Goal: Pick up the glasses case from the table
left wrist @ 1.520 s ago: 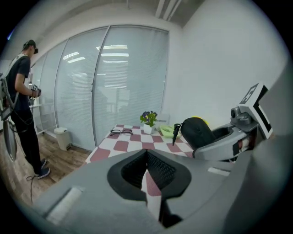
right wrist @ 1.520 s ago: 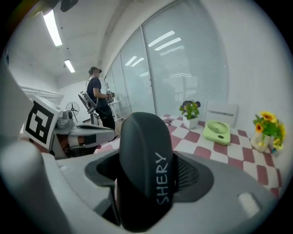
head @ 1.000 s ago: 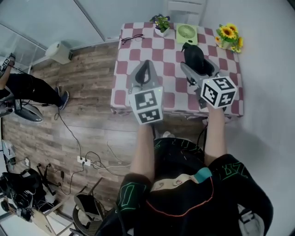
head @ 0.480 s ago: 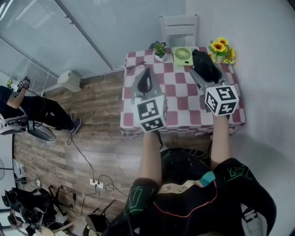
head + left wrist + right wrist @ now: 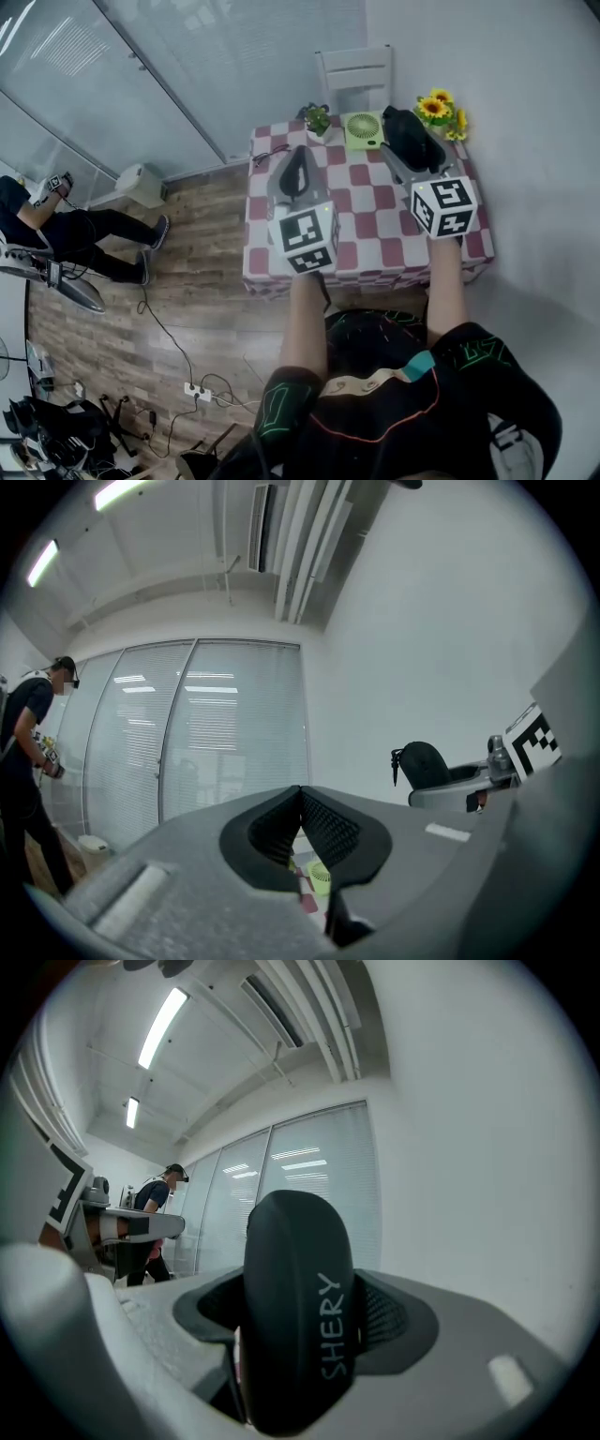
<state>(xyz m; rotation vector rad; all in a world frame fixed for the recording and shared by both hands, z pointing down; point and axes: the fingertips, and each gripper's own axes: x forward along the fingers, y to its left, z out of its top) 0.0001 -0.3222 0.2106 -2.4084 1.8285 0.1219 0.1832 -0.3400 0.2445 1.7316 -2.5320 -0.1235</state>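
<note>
1. Two grippers are up over the bench [image 5: 375,234]. The right gripper [image 5: 411,161] is clamped on the black glasses case [image 5: 296,1279], and the left gripper [image 5: 300,797] has its fingers clenched together on nothing.
2. Case is in the right fingers, looks clear of the bench top, and sits above the far edge near the green fan [image 5: 364,129] and sunflowers [image 5: 437,107].
3. Risk: the shell is rounded and smooth, gripped across its narrow width, and much of it sticks out past the fingers. Probably it can pivot or squirt out if the squeeze eases or the wrist jerks.
4. Risk: if dropped, it likely lands on the fan or tips the sunflowers.
5. Risk: the left gripper is shut and well apart, so it can't catch the case.
</note>
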